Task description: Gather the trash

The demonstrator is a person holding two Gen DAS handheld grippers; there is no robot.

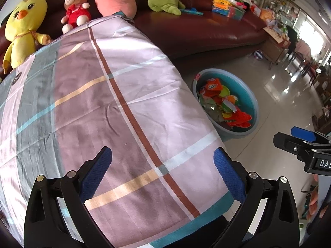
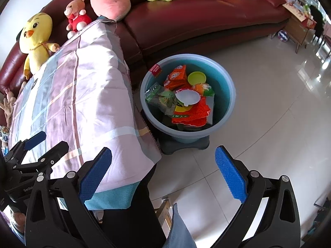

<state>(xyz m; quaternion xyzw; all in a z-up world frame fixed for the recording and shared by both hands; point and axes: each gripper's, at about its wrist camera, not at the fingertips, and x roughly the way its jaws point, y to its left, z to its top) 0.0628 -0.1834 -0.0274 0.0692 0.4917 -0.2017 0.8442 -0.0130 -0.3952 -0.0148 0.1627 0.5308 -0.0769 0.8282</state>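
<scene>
Your left gripper [image 1: 162,172] gapes empty over the creased plaid cloth [image 1: 99,107]; your right gripper [image 2: 163,173] is spread empty near the round blue plastic basin [image 2: 225,105] holding crinkly wrappers [image 2: 190,113].

The cloth [image 1: 115,107] over the desk is pale lilac, checked with grey, brown, cream and light-blue stripes, and edged in teal. The basin [image 2: 224,111] is grey-blue outside and teal inside; its wrappers [image 2: 190,113] are mostly orange-red, with one green bag, a lime lid [image 2: 197,77] and a white lid (round) [image 2: 187,97]. The sofa [image 2: 196,20] is maroon. Both grippers [image 1: 162,174] [image 2: 163,175] are black with blue pads.
</scene>
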